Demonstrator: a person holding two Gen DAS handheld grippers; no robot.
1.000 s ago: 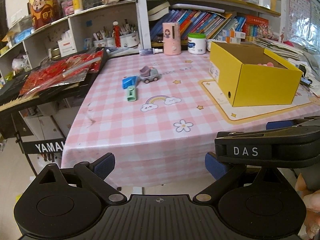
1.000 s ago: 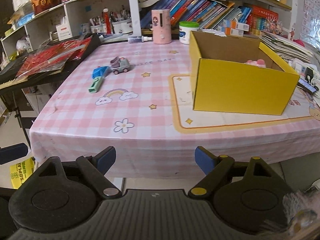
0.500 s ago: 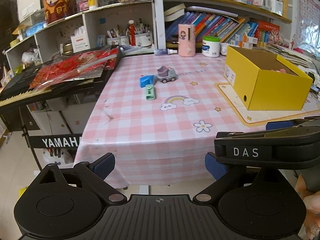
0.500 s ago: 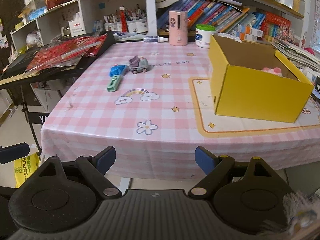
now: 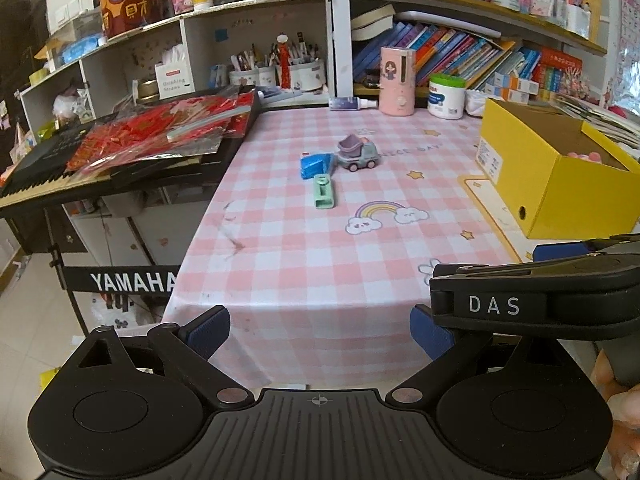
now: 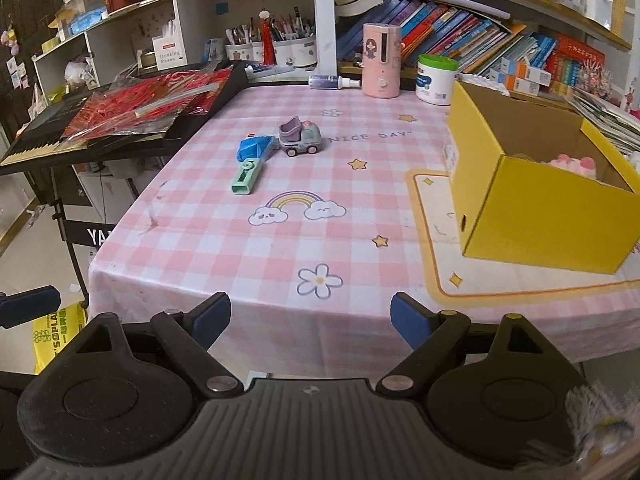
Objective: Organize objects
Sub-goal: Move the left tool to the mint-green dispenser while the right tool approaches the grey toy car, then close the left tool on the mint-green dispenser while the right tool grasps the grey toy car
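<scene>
Readable text first: "YAMAHA" on the keyboard stand (image 5: 132, 281) at 9 o'clock of the table, "DAS" on the right gripper's (image 6: 310, 322) body where it shows in the left wrist view, "NICE DAY" printed on the pink checked tablecloth (image 6: 280, 248), "Drinking Straws" on a white box (image 6: 168, 54) on the shelf. Yellow bag on the floor reads "SOPLA…", rest cut off.

Table: toy truck (image 6: 299, 139), grey with purple bed, near centre-back. Blue toy piece (image 6: 253, 148) touching it at 9 o'clock. Green toy (image 6: 246, 175) just beside the blue one at 6 o'clock. Yellow box (image 6: 532, 184) at 3 o'clock on a cream mat, open top, something pink inside. Pink humidifier (image 6: 381, 60) and a white jar with green lid (image 6: 437, 79) at 12 o'clock, against the shelf. Red foil packets lie on the keyboard (image 6: 120, 112).

Shelves full of books, pen cups, clutter.

Left gripper (image 5: 320, 326) jaws spread, nothing between. Right gripper jaws spread, nothing between. Both off the near table edge, well apart from the toys.
</scene>
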